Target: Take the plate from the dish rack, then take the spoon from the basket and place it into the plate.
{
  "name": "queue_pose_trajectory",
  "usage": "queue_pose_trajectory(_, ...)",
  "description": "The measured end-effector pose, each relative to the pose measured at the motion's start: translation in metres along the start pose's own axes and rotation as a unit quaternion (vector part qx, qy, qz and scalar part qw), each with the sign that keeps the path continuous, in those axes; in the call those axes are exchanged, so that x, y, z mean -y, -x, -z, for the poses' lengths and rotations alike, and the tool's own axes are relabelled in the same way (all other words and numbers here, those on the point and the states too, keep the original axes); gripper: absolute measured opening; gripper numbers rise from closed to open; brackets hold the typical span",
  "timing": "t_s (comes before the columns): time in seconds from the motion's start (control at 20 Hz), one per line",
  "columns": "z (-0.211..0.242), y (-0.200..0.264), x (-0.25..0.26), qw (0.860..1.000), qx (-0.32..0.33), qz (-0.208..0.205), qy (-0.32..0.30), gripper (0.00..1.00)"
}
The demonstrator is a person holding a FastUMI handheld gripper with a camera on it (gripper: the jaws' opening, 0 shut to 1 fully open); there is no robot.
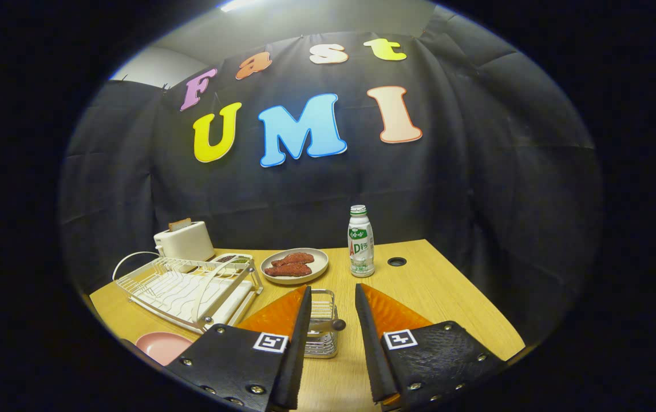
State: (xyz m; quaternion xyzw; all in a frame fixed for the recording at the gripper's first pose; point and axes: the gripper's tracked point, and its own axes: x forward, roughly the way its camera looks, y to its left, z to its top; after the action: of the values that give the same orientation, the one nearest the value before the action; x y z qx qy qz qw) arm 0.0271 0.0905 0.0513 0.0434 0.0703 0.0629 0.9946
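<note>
A round pink plate (159, 345) with a smooth matte face lies flat on the wood-grain counter (448, 297), close to its near edge and just in front of the dish rack (188, 286). The rack is a white wire frame with a looped handle at its far left end, standing on a ribbed drain tray. Behind it stands a cream toaster (185, 240), boxy with rounded corners, a slice poking from its slot. Just right of the rack, a shallow pale dish (295, 266) holds reddish-brown strips of food.

The claw (332, 320) is released, its two wedge-shaped fingers parted and touching nothing. Between and just beyond them stands a small basket (321, 332) of shiny metal wire, partly hidden by the left finger. A dark rounded knob juts at its right rim; whether this is the spoon's end I cannot tell.

Beyond the right finger, an upright plastic bottle (361, 241) with a green-and-white label stands by itself. Right of it is a round cable hole (396, 261), then bare counter running to the far and right edges.
</note>
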Motion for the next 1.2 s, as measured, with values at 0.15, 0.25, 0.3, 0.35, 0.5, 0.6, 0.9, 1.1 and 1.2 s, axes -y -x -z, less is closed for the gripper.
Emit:
queue_pose_trajectory(0.15,0.016,-0.017,0.003,1.000,-0.006,-0.001,-0.004,0.46)
queue_pose_trajectory(0.25,0.020,-0.027,-0.001,1.000,-0.010,-0.007,-0.005,0.35)
queue_pose_trajectory(0.3,0.018,-0.033,-0.001,1.000,-0.008,-0.009,-0.006,0.31)
queue_pose_trajectory(0.35,0.015,-0.025,-0.007,1.000,-0.007,-0.014,-0.009,0.23)
queue_pose_trajectory(0.5,0.009,-0.025,-0.013,1.000,-0.014,-0.014,-0.011,0.11)
queue_pose_trajectory(0.6,0.005,-0.022,-0.023,0.999,-0.023,-0.028,-0.018,0.11)
queue_pose_trajectory(0.9,-0.016,-0.023,-0.024,0.999,-0.038,-0.007,-0.001,0.05)
queue_pose_trajectory(1.1,-0.045,-0.014,-0.026,0.999,-0.040,-0.002,0.006,0.05)
queue_pose_trajectory(1.2,-0.062,-0.007,-0.028,0.999,-0.032,0.000,0.013,0.05)
